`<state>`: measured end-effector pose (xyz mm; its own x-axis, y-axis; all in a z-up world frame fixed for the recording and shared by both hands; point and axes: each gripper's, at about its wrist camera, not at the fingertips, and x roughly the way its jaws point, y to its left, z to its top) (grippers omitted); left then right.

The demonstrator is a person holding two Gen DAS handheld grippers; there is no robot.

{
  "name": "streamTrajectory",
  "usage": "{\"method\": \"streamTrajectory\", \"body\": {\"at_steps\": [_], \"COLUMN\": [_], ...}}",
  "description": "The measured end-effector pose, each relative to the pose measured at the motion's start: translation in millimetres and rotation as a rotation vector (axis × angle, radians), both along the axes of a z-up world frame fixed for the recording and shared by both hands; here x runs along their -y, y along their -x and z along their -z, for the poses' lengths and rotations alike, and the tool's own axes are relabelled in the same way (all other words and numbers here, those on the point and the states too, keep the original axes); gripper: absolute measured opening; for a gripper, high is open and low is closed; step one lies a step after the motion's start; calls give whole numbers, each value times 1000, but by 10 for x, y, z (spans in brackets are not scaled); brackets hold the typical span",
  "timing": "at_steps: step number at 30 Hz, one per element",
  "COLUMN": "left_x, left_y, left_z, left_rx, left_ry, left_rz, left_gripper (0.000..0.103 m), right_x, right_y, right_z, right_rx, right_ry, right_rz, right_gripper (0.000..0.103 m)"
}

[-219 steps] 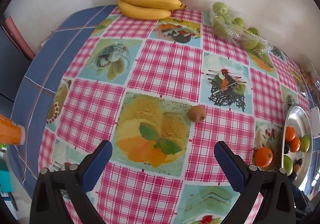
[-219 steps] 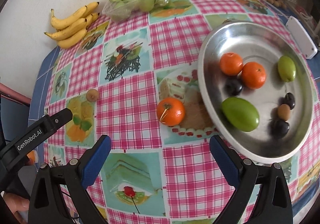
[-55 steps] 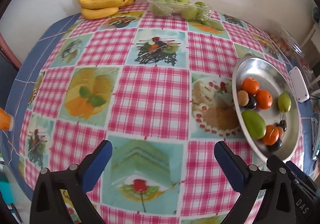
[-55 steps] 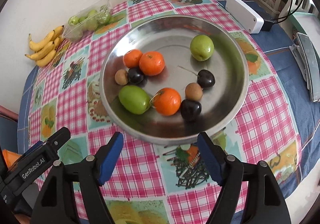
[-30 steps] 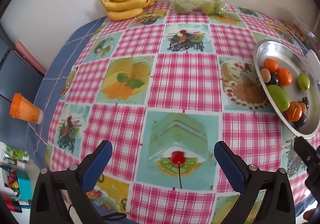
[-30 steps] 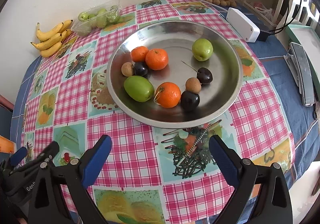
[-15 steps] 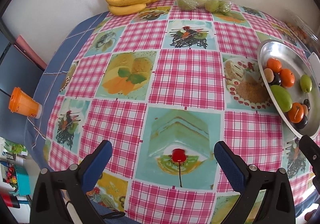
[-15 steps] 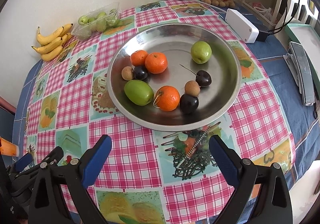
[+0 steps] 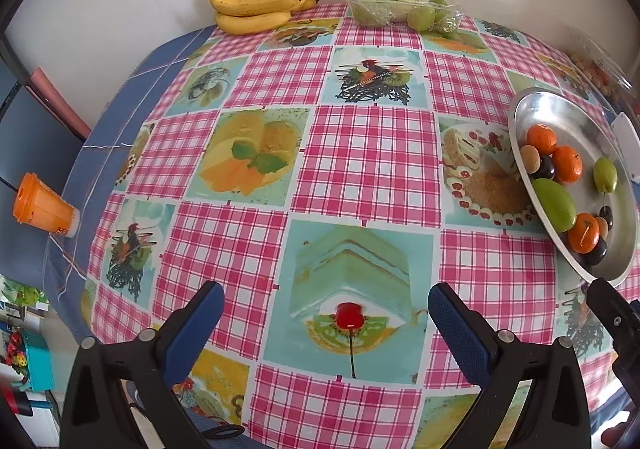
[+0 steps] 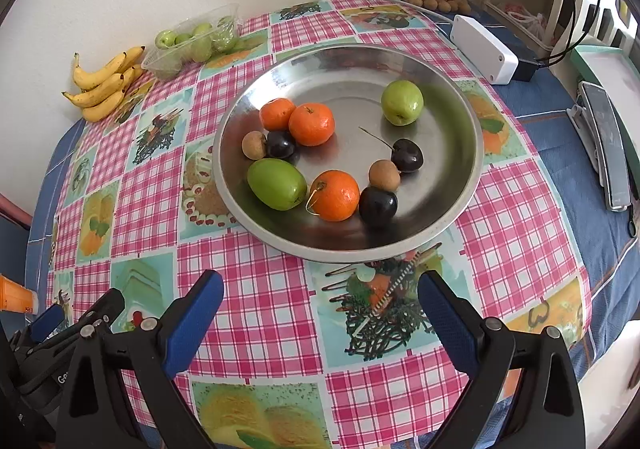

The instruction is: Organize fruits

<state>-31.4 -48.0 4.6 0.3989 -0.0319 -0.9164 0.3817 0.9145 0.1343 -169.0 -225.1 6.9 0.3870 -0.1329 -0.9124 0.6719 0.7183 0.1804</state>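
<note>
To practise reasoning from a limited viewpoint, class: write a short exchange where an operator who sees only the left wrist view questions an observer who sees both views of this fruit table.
Operator: I see only an edge of the right gripper. Is it holding anything?
Observer: No. The right gripper is open and empty, short of the steel plate.
Operator: What lies right of the plate?
Observer: Beyond the white box, a flat dark device lies on the blue cloth.

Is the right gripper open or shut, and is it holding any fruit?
Open and empty: the right gripper has its jaws spread wide over the tablecloth.
</note>
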Motion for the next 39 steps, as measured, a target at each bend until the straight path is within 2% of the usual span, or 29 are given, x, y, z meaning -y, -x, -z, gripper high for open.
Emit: {"method": "streamTrajectory", "body": {"at_steps": [27, 39], "left_x": [17, -6], "left_y": [1, -6], "left_z": [45, 51], "left_rx": [-2, -31], "left_ry": [-31, 17], "left_rz": [13, 10], "left_gripper": [103, 103], "right_x": [-15, 8], "right_y": [-17, -8], "right_z": [49, 69], "right_rx": [-16, -23], "right_ry": [-9, -18], "right_rz": [-7, -9], "right_gripper": [98, 98]}}
